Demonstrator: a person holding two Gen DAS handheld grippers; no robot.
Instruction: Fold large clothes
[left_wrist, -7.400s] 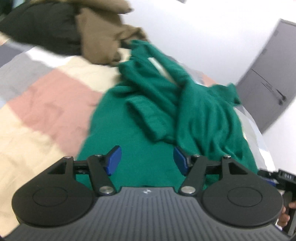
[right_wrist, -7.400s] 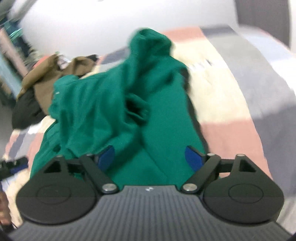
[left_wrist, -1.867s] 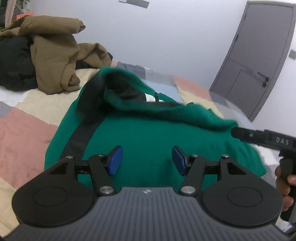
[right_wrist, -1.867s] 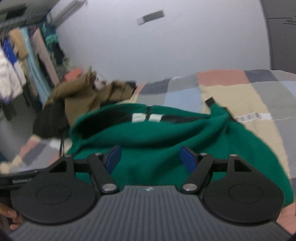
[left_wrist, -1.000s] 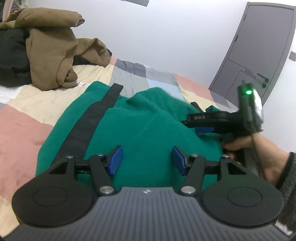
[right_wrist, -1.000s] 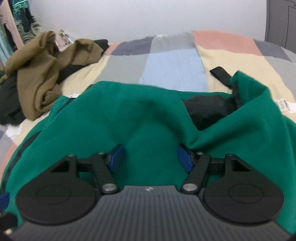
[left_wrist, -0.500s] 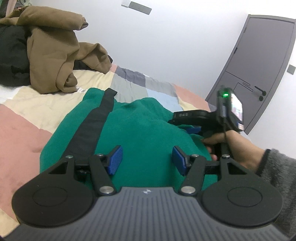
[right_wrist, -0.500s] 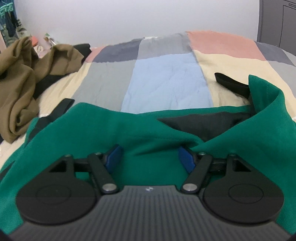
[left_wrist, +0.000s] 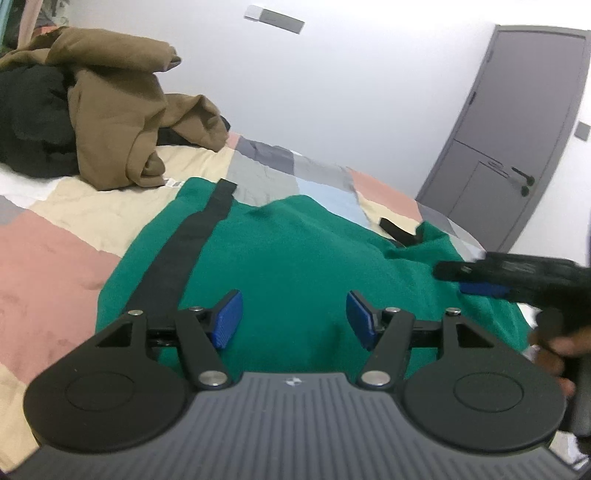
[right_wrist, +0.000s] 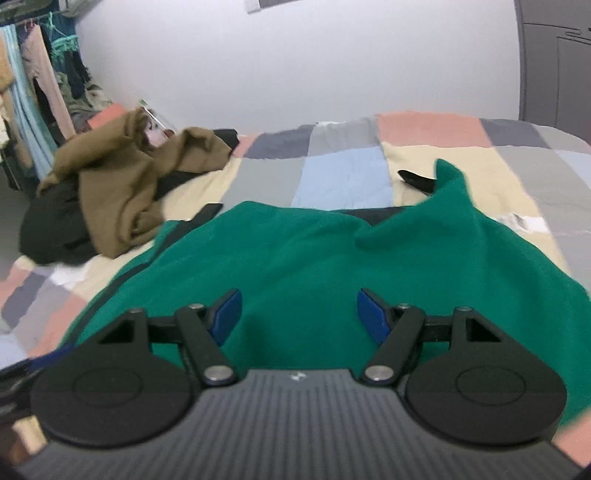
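Note:
A large green garment (left_wrist: 295, 251) with a black stripe (left_wrist: 192, 251) down its left side lies spread on the bed. Its far right corner (right_wrist: 448, 177) stands up in a fold beside a black strap (right_wrist: 417, 182). My left gripper (left_wrist: 293, 319) hovers over the garment's near part; its jaws are opening and nothing is between them. My right gripper (right_wrist: 299, 315) is open above the same cloth (right_wrist: 314, 251), also holding nothing. In the left wrist view the right gripper (left_wrist: 476, 282) appears blurred at the right edge, held by a hand (left_wrist: 554, 347).
A brown garment (left_wrist: 110, 110) is heaped on a black one (left_wrist: 29, 122) at the bed's far left. The patchwork bed cover (left_wrist: 48, 266) shows around the green cloth. A grey door (left_wrist: 517, 147) stands at the right, and hanging clothes (right_wrist: 37, 92) at the far left.
The right gripper has drawn back from the garment's far edge toward the near right and risen, leaving the cloth lying on the bed. The left gripper's jaws stand slightly wider.

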